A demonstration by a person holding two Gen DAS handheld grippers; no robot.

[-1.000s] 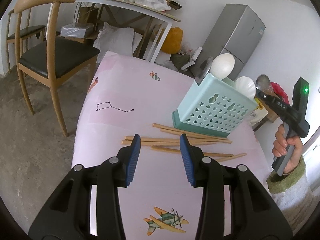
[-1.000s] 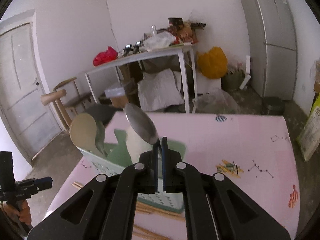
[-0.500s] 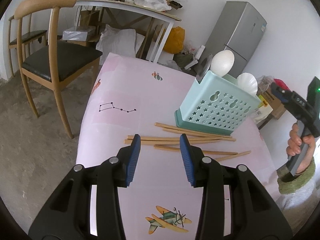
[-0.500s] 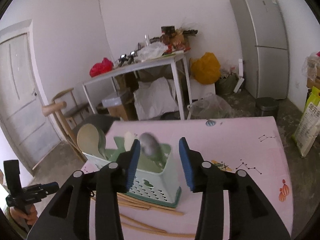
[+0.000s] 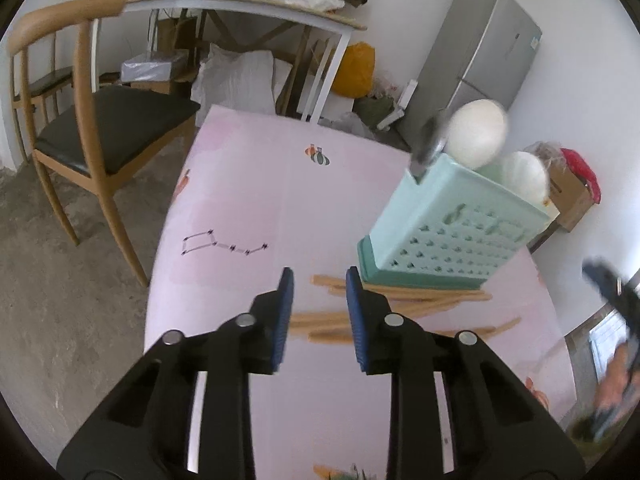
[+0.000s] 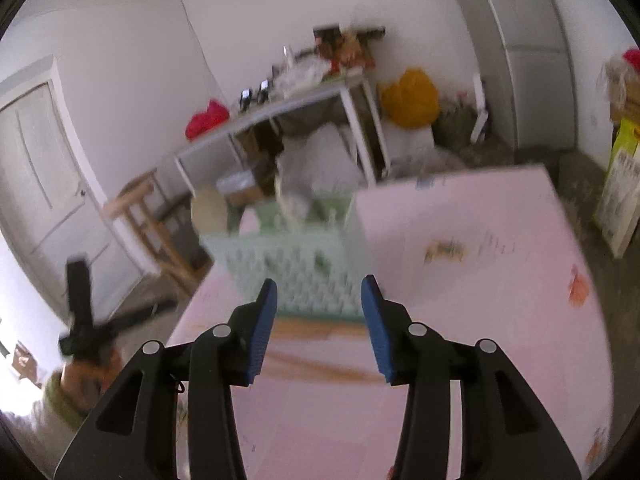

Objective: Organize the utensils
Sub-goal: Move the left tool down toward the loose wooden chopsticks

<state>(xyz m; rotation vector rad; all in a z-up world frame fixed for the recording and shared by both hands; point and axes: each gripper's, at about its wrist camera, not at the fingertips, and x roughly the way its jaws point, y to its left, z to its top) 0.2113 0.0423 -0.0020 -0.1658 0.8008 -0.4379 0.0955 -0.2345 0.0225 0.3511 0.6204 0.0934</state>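
The left tool (image 5: 316, 310) hung low over the near part of the pink bench (image 5: 240, 208), its blue pads set moderately apart with nothing between them. Just past its tips lay the loose wooden chopsticks (image 5: 400, 300), a scattered bundle running left to right, some crossing one another. The right tool (image 6: 318, 320), seen in its own blurred view, was spread wider and likewise held nothing; the same sticks showed as a tan smear on the bench just beyond it.

Behind the chopsticks stood the mint caddy (image 5: 456, 224), touching or nearly touching the farthest sticks, with a dark-handled utensil (image 5: 428, 144) and two pale spoon bowls (image 5: 476, 132) standing up out of it. Farther off were a wooden chair (image 5: 96, 120) on the left, a cluttered side table (image 5: 248, 0) and a grey refrigerator (image 5: 484, 52).

The step in hand looked like a pickup of a chopstick by the left tool. To do it well, the pads should straddle one stick crosswise, away from where sticks overlap, and close near its middle so it lifts level. The stick could roll or drag a neighbour along, so a slow, square descent seemed wise.
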